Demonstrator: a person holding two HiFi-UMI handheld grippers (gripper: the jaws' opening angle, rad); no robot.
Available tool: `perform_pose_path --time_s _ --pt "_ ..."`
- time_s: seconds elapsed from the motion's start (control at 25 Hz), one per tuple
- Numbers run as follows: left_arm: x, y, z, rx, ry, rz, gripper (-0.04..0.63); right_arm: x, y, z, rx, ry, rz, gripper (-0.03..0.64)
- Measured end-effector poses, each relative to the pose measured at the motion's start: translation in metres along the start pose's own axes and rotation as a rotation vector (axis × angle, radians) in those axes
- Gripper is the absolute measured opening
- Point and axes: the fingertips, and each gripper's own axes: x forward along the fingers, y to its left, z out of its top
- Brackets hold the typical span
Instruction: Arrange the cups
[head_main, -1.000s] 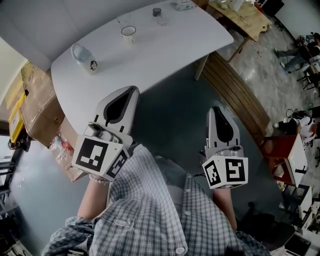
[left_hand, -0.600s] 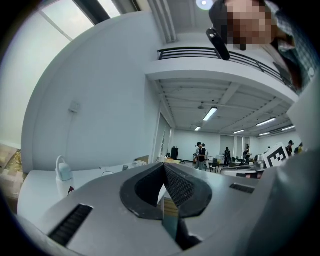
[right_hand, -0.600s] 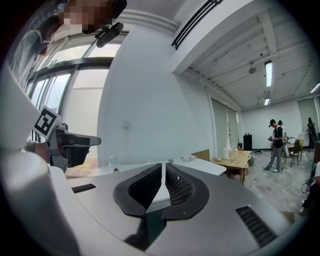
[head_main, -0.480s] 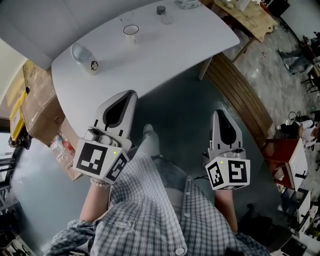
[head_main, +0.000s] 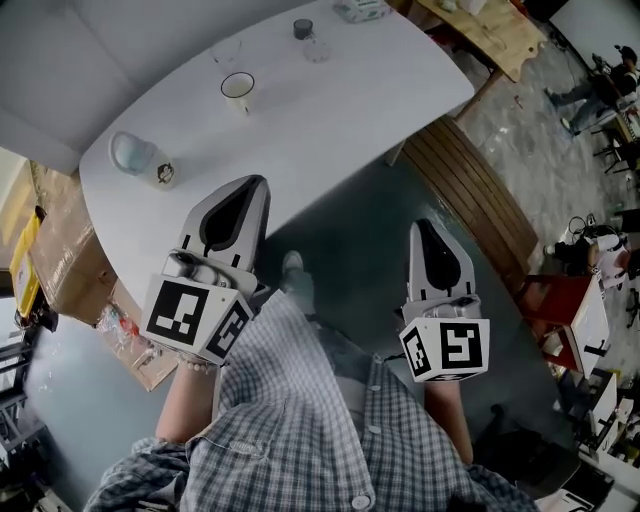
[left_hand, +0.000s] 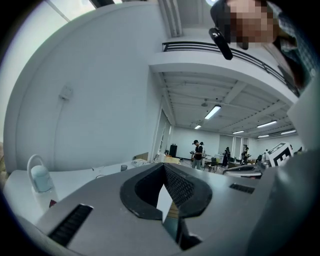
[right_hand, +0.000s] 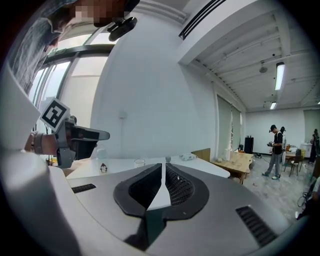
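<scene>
Several cups stand on the white table: a pale blue mug with a penguin print at the left end, a white cup with a dark rim, a clear glass and a small dark-topped glass farther back. My left gripper hovers over the table's near edge, shut and holding nothing. My right gripper hangs over the floor beside the table, also shut and holding nothing. The left gripper view shows the blue mug far off at the left. In the right gripper view the cups stand in a distant row.
A cardboard box sits on the floor left of the table. A slatted wooden bench lies along its right side, with a wooden table beyond. A small pack rests at the table's far edge. People stand far off in the room.
The table and cups have slid left and slightly nearer in the head view. A shoe has come into view between the grippers. Both grippers stay shut in much the same pose.
</scene>
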Motion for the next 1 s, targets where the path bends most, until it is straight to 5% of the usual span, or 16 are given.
perform_pose_path --time_s 0.48,1.0 --pt "0.086 0.063 0.019 -0.008 0.026 -0.032 0.011 0.098 -0.013 0.023 0.001 0.011 -0.017 0.036" --pt "0.100 0.150 0.023 -0.036 0.016 0.077 0.011 0.193 0.030 0.031 -0.058 0.071 0.120 0.036"
